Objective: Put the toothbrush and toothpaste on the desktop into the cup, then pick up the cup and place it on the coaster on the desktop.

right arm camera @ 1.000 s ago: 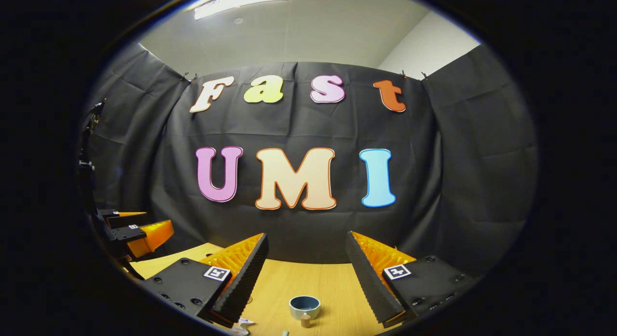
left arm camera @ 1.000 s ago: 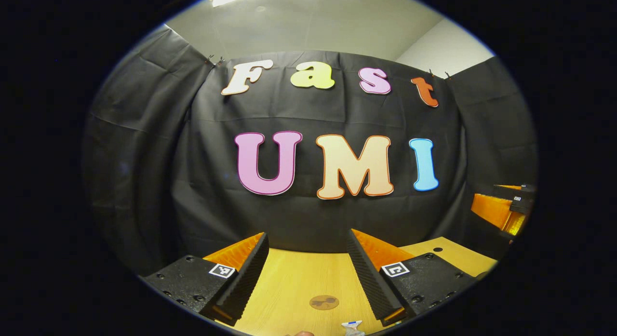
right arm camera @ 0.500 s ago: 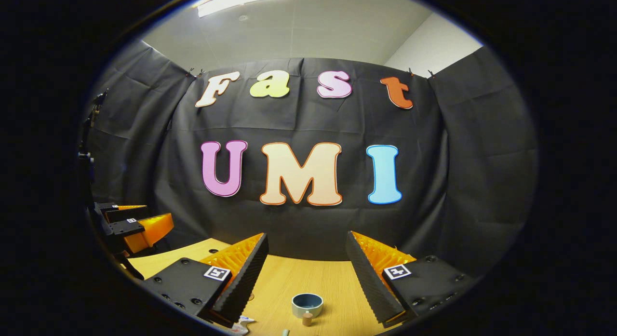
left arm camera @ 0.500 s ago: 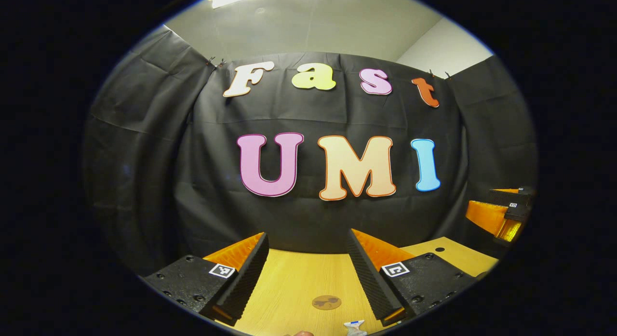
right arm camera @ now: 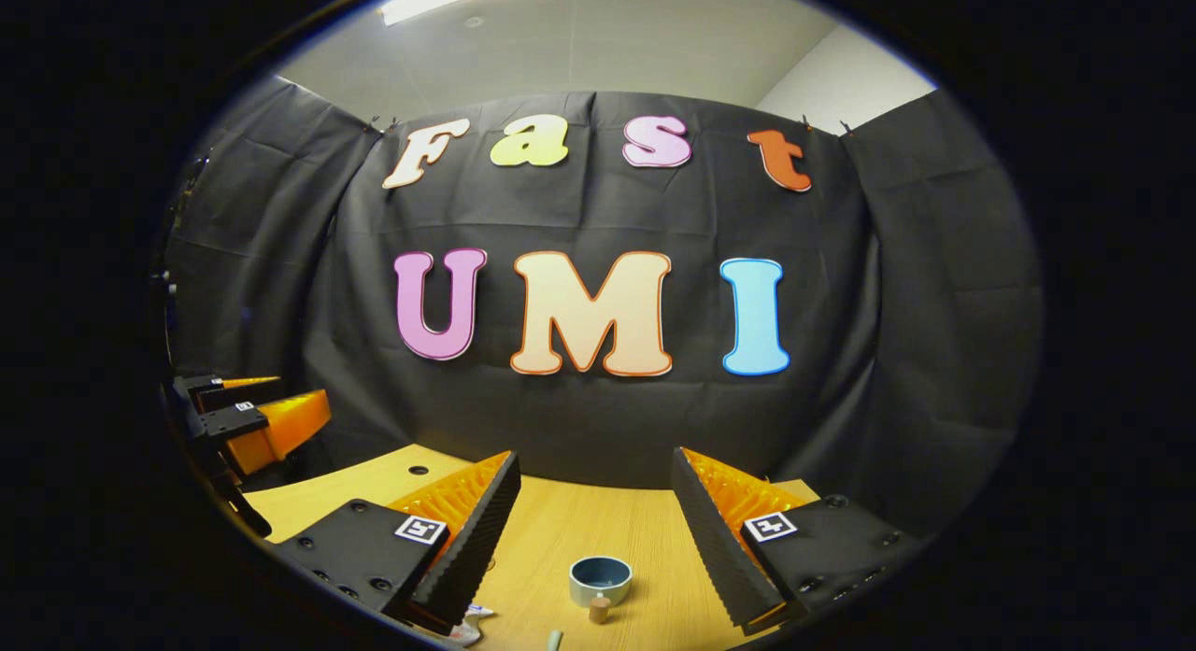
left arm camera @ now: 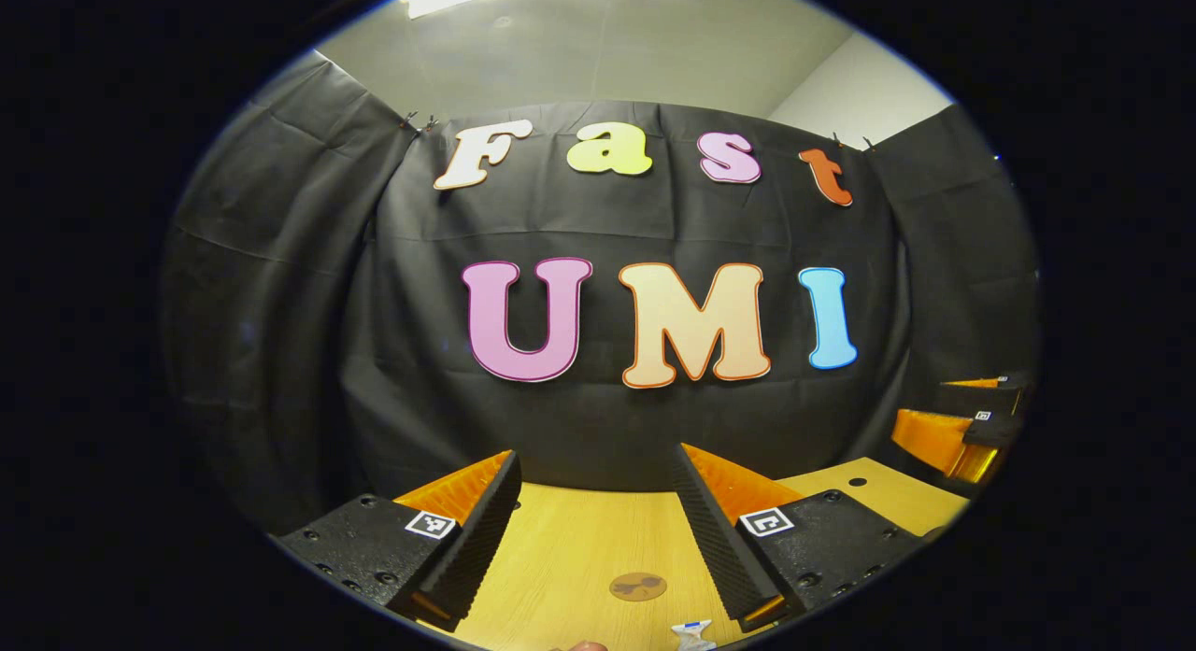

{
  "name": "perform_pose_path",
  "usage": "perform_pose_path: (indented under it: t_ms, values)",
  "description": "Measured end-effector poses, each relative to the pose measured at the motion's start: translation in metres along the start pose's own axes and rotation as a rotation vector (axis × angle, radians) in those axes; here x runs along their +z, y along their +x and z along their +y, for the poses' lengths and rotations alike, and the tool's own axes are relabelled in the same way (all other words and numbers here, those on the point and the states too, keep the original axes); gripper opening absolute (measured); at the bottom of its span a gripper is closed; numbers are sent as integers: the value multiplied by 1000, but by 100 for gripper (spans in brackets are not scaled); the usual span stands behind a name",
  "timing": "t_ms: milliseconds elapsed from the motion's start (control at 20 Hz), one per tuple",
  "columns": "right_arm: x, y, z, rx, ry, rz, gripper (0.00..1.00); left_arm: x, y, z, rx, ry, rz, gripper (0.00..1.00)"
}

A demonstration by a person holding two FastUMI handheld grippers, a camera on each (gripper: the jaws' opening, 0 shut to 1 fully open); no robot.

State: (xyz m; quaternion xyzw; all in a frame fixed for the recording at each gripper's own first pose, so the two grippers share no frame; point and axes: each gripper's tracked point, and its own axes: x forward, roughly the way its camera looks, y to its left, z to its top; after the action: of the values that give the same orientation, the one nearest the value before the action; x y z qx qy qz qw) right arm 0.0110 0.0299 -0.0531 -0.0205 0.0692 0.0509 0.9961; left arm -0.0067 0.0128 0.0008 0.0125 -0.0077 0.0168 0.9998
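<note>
In the left gripper view we hold the left gripper [left arm camera: 593,530] over the desk [left arm camera: 561,558], its fingers spread wide with nothing between them. Ahead lies the round coaster [left arm camera: 638,587], and the toothpaste [left arm camera: 692,634] shows just right of it at the bottom edge. In the right gripper view our right gripper [right arm camera: 593,534] is likewise wide apart and empty. The cup [right arm camera: 600,579] stands on the desk ahead, a small cork [right arm camera: 599,610] just before it, the toothbrush [right arm camera: 554,640] tip at the bottom edge.
</note>
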Motion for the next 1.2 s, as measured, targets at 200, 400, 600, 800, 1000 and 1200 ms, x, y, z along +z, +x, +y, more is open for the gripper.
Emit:
perform_pose_path:
  t_ms: [200, 400, 600, 800, 1000, 1200]
  values:
    - [-34, 4, 12, 37, -28, 109, 99, -2, -3, 5, 11, 5, 1, 94]
    - [-76, 8, 21, 64, -42, 236, 100, -5, -7, 12, 27, 16, 7, 94]
    - [-117, 5, 33, 112, -36, 366, 100, -9, -11, 22, 49, 20, 17, 94]
    - [-160, 1, 37, 128, -77, 470, 100, -12, -12, 31, 67, 28, 26, 94]
    - [-202, -3, 40, 141, -99, 581, 100, -14, -13, 37, 78, 31, 32, 94]
    - [-251, -17, 36, 127, -99, 748, 100, -18, -14, 42, 86, 33, 45, 94]
